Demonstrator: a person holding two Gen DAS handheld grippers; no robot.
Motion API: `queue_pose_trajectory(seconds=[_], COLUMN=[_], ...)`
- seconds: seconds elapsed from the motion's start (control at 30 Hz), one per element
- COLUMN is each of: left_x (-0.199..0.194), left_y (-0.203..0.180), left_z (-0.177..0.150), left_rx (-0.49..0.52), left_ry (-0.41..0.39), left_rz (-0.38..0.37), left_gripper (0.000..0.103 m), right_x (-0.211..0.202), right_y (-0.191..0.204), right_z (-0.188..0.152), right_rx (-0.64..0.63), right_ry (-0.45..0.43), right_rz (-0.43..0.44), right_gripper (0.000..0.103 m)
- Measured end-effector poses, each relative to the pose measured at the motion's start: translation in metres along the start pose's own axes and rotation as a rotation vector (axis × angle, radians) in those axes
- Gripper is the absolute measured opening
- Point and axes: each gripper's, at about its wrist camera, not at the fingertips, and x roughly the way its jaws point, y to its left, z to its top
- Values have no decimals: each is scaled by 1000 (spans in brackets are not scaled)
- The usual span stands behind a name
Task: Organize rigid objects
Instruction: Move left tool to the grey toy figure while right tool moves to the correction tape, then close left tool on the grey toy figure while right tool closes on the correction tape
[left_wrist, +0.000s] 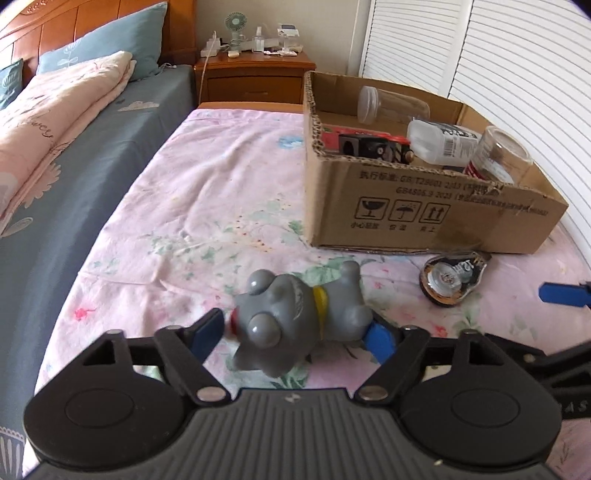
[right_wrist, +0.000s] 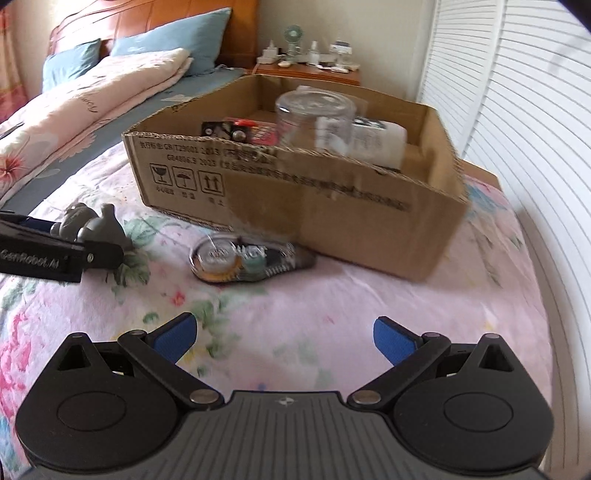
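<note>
- Here, a grey toy dog (left_wrist: 295, 317) lies on its side on a pink floral bedsheet (left_wrist: 207, 192). Its long axis runs roughly left to right across the left wrist view. The bulging-eyed head points left and toward the camera; the legs and rear point right and away. A yellow collar rings its neck.
- The left gripper (left_wrist: 295, 332) is spread about as wide as the toy, with the toy between its blue pads. The right pad touches the toy's rear. The left pad sits just beside the head, and contact there cannot be confirmed.
- A correction tape dispenser (right_wrist: 251, 258) lies flat on the sheet to the right of the toy. Its long axis runs left to right, and its narrow tip nearly meets the near wall of a cardboard box (right_wrist: 332, 199).
- The open-topped box stands beyond both items and holds a clear jar (right_wrist: 314, 114), a white bottle (left_wrist: 439, 142) and other objects.
- Open sheet stretches left of the toy, up to a blue-covered bed (left_wrist: 92, 177). White louvred doors (right_wrist: 535, 129) close off the right side.
- The right gripper (right_wrist: 282, 338) hovers over bare sheet, spread wide and holding nothing, with the dispenser ahead and slightly left.
</note>
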Motion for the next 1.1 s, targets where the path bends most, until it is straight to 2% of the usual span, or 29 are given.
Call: queue_pose_trajectory(seconds=[0.07, 0.37, 0.87, 0.93, 1.0, 1.1], left_x=[-3, -1, 3, 3, 3, 3], left_y=[2, 10, 14, 14, 13, 12], left_z=[-1, 1, 1, 1, 0, 0], left_rx=[5, -31, -38, -33, -27, -22], left_ry=[-18, -12, -1, 1, 1, 0], left_rz=[8, -31, -65, -72, -71, -67], left_gripper=[89, 90, 90, 90, 90, 90], right_x=[6, 26, 34, 33, 32, 30], right_y=[1, 9, 20, 21, 22, 26], right_z=[4, 19, 23, 23, 24, 24], right_rx=[-6, -23, -58, -60, -60, -60], right_ry=[1, -12, -66, -73, -79, -78], right_rz=[10, 46, 69, 71, 69, 40], right_gripper=[103, 103, 103, 101, 92, 93])
